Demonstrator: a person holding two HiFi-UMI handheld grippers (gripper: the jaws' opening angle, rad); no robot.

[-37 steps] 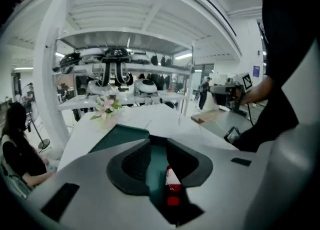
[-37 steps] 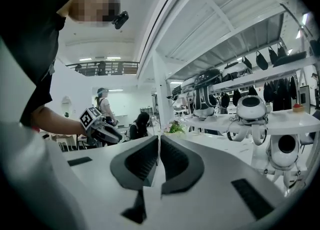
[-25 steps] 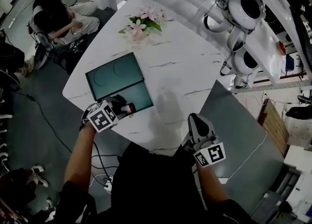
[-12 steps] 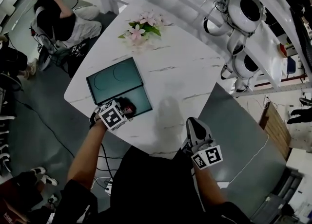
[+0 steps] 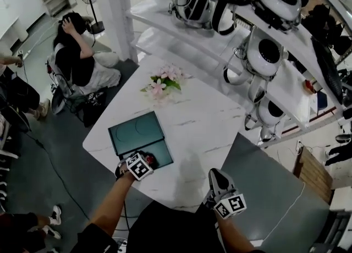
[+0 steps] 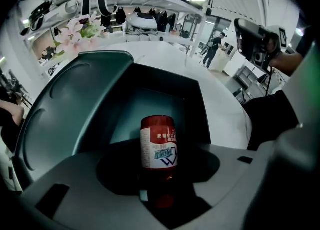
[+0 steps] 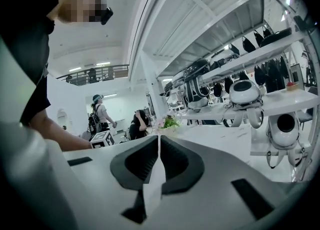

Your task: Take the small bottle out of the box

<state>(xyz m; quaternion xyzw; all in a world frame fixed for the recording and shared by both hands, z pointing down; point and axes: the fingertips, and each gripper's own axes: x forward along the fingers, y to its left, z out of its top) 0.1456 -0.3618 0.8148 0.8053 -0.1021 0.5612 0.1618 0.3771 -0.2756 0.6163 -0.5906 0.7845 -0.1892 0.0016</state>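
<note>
A small red bottle (image 6: pixel 158 149) with a white label sits between the jaws of my left gripper (image 6: pixel 159 166). Those jaws are opening and stand wide on either side of it, without pressing on it. Behind the bottle lies the dark green box (image 6: pixel 150 99) with its lid (image 6: pixel 70 109) folded open to the left. In the head view the left gripper (image 5: pixel 146 161) is at the near part of the box (image 5: pixel 162 155), and the bottle (image 5: pixel 150 161) shows as a red spot at its tips. My right gripper (image 5: pixel 219 179) hangs shut over the table's near edge, holding nothing.
The box lies on a white marble table (image 5: pixel 203 120) with pink flowers (image 5: pixel 163 83) at its far end. White robot bodies fill the shelves (image 5: pixel 264 54) at the right. A person sits on a chair (image 5: pixel 77 59) at the left. A grey panel (image 5: pixel 275 191) adjoins the table.
My left gripper has moved right, from the table's left edge onto the near part of the box, with the bottle at its tips. The head view has pulled back. The right gripper has barely moved.
</note>
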